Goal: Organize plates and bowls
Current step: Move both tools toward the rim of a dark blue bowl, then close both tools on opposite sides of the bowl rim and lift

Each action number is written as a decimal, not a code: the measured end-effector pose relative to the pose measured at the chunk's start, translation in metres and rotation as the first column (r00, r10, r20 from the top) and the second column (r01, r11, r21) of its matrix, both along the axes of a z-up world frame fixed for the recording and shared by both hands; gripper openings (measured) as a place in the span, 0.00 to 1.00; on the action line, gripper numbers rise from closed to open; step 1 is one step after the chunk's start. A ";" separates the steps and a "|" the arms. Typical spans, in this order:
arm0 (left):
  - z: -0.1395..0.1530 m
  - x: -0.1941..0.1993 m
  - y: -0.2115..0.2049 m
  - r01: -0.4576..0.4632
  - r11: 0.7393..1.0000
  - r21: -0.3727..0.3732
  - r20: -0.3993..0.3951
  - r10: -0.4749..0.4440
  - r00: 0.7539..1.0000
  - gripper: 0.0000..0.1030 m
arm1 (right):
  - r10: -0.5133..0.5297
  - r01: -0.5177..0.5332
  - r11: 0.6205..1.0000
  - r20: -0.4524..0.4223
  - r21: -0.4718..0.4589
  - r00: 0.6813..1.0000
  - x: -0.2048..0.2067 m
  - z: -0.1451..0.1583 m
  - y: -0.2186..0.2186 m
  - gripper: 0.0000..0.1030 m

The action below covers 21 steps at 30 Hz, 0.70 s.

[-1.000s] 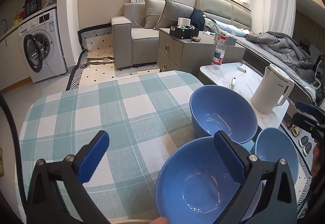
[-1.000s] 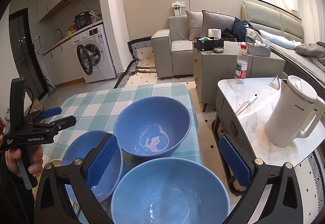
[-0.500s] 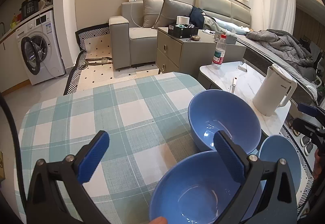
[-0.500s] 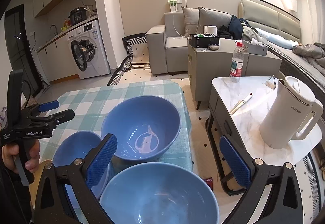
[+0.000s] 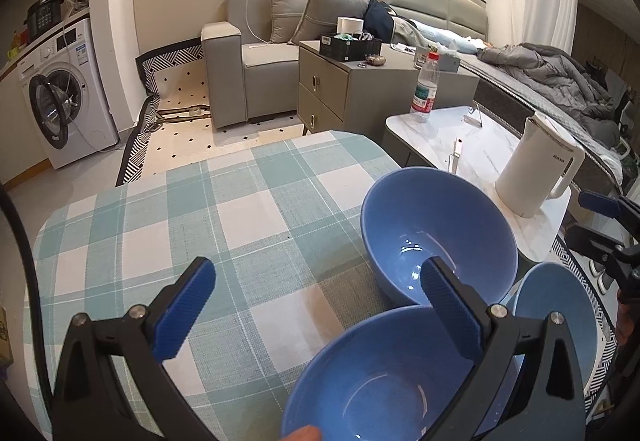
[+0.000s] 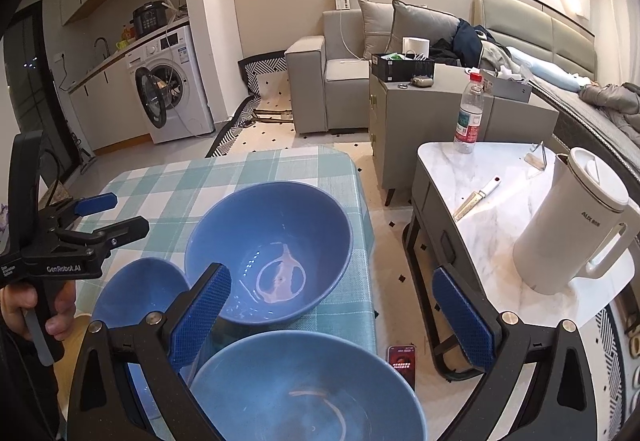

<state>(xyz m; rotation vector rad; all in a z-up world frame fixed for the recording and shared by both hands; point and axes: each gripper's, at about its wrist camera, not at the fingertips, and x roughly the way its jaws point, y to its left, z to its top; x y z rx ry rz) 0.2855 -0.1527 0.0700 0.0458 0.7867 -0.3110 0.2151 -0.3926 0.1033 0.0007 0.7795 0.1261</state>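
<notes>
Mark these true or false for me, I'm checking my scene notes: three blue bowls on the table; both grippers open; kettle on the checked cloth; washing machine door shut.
1. Three blue bowls: far bowl, small bowl, near bowl. True.
2. Left gripper and right gripper are open. True.
3. The kettle stands on the checked cloth. False: on the marble side table.
4. The washing machine door is shut. False: open.

Left gripper (image 5: 318, 311) held low and level, blue-padded jaws spread wide, gripped from below by a hand (image 6: 30, 311) at the near left. Right gripper (image 6: 334, 315) raised at the near right, jaws likewise wide apart, nothing between the pads (image 6: 200, 315).
</notes>
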 end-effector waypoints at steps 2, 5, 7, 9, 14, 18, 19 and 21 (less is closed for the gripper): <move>-0.002 0.002 -0.003 0.014 1.000 0.001 -0.009 -0.014 1.000 1.00 | -0.012 0.012 1.000 -0.012 0.007 1.000 0.007 -0.003 -0.002 0.99; -0.005 0.007 -0.008 0.041 0.999 -0.009 -0.033 -0.041 0.999 0.99 | -0.015 0.017 0.999 -0.046 0.041 0.999 0.017 -0.010 -0.005 0.99; -0.006 0.009 -0.012 0.053 0.999 -0.007 -0.037 -0.054 0.998 0.99 | -0.028 0.031 0.998 -0.054 0.053 0.998 0.023 -0.015 -0.008 0.99; -0.007 0.010 -0.016 0.062 0.998 0.000 -0.038 -0.062 0.997 0.98 | -0.035 0.040 0.997 -0.070 0.065 0.997 0.027 -0.019 -0.010 0.96; -0.009 0.015 -0.023 0.074 0.997 -0.002 -0.047 -0.074 0.996 0.93 | -0.039 0.047 0.996 -0.113 0.072 0.993 0.039 -0.030 -0.012 0.80; -0.016 0.020 -0.029 0.085 0.996 0.015 -0.069 -0.084 0.994 0.83 | -0.023 0.033 0.997 -0.137 0.072 0.990 0.044 -0.039 -0.010 0.75; -0.017 0.021 -0.030 0.088 0.996 0.018 -0.074 -0.086 0.993 0.81 | -0.021 0.031 0.997 -0.143 0.070 0.989 0.046 -0.041 -0.010 0.72; -0.021 0.024 -0.033 0.094 0.995 0.017 -0.090 -0.093 0.992 0.74 | -0.013 0.025 0.997 -0.154 0.072 0.988 0.048 -0.045 -0.009 0.71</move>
